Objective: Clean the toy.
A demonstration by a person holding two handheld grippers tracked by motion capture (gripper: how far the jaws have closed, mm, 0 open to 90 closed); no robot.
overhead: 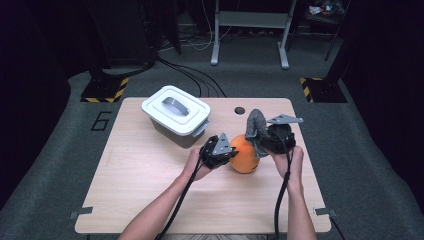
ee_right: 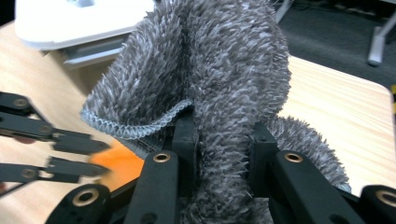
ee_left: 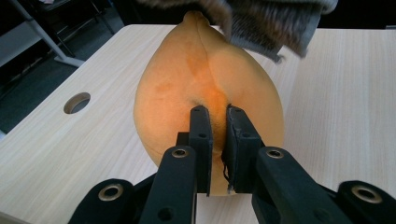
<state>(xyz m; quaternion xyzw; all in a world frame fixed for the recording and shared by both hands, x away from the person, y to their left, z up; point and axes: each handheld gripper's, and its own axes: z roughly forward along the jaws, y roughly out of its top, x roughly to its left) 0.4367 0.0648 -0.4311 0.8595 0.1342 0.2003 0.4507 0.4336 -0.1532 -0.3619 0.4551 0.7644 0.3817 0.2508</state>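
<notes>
Left hand-held gripper (overhead: 231, 151) lies low over the counter (overhead: 150, 175), its jaws pointing toward the right side of the high view and pinched narrowly onto the skin of the orange plush fruit (overhead: 244, 153). In the left gripper view the two black jaws stand almost together with a fold of the orange fabric squeezed between them, near the fruit's seam. The left hand (overhead: 196, 165) wraps the gripper body from behind, the forearm coming up from the bottom edge at a slant, and the cable trails back along it.

The right hand-held gripper (overhead: 260, 134) sits higher, just beyond and to the right of the fruit, with the grey three-cornered plate on top. Its jaws are clamped on a grey shaggy cloth (overhead: 256, 125); in the right gripper view the cloth (ee_right: 224, 93) bulges up between the jaws and folds over, its stitched hem curling across the left jaw. The right hand (overhead: 290, 160) grips the body from below, the forearm running nearly straight up from the bottom edge.

The plush fruit rests on the counter, right of centre, between the two grippers; the cloth hangs over its upper end. A white lidded box (overhead: 176, 114) stands well apart at the counter's far left, near a small round hole (overhead: 240, 110) in the top.
</notes>
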